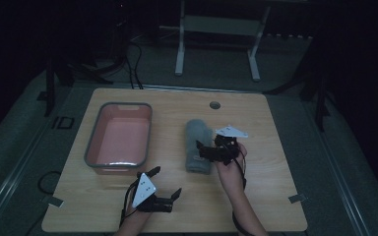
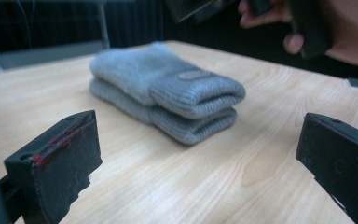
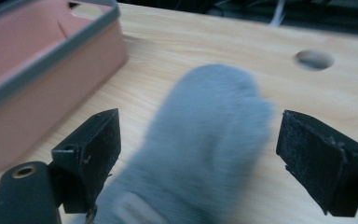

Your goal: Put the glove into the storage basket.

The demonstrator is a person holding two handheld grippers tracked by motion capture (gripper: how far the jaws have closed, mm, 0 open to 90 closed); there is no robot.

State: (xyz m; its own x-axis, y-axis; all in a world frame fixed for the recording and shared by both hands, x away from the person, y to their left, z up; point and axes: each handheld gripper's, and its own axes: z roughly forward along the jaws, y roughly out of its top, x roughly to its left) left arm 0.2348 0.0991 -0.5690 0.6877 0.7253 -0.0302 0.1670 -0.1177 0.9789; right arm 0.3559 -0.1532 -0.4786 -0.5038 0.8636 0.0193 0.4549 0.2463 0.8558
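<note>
- Right tongs (image 1: 204, 150) hover with jaws apart, straddling the folded grey mitten (image 1: 198, 145) on the table (image 1: 270, 196); left tongs (image 1: 167, 182) apart, idle.
- Mitten looks just released; next likely lifting it into the pink tub (image 1: 120, 139).

blurred: grey folded sock (image 3: 200, 149), near end cut off by bottom edge | cut off: pink bin (image 3: 37, 79) at left and top edges | hidden: sock's right side (image 1: 198, 145) behind right tool (image 1: 207, 150)
</note>
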